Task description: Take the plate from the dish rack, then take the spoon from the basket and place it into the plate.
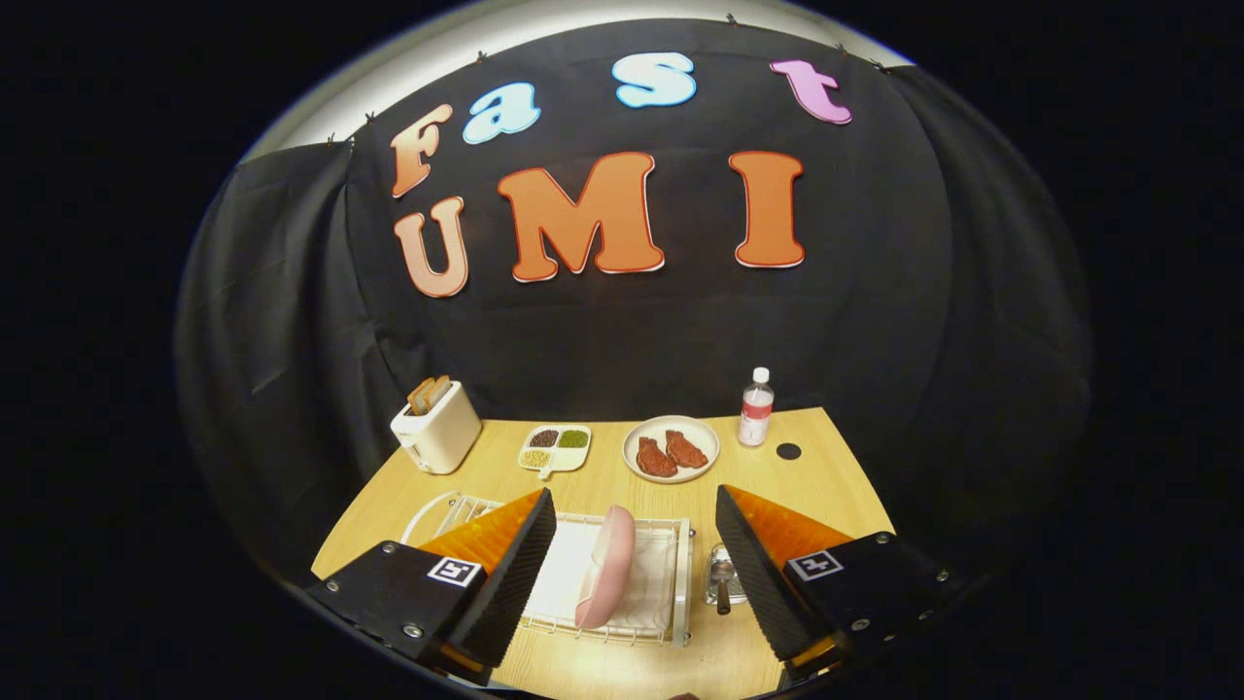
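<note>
The gripper point(637, 564) hangs above the near part of the wooden table point(836, 486) with its two fingers spread wide, holding nothing. Between them and a little ahead stands the plate point(606, 567) — pink, smooth, set on its edge in the white wire dish rack point(671, 583), which has a pale mat under it. The fingers look slightly down on the rack, level with each other, one on each side of it. Just beside the rack, near the right finger, the spoon point(721, 574) lies in a small basket; its details are hard to tell. Beyond — a round plate with two pieces of meat point(671, 449), a divided dish of grains point(555, 448), a toaster point(436, 426) and a water bottle point(756, 407).
</note>
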The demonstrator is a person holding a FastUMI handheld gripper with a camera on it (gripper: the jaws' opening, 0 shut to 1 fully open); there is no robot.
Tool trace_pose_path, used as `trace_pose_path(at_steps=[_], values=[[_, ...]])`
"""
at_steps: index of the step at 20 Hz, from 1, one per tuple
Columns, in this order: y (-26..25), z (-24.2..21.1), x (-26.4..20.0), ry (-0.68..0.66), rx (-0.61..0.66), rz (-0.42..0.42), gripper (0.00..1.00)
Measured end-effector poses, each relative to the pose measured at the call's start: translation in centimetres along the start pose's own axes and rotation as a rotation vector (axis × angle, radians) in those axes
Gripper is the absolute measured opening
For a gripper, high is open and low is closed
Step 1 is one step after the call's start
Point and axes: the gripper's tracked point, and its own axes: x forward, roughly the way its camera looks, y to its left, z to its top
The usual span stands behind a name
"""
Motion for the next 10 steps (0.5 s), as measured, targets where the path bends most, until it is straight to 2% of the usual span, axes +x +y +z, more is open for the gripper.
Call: trace_pose_path(at_steps=[10], values=[[1.6, -5.3, 4.9, 0.348, 0.018, 0.057, 0.96]])
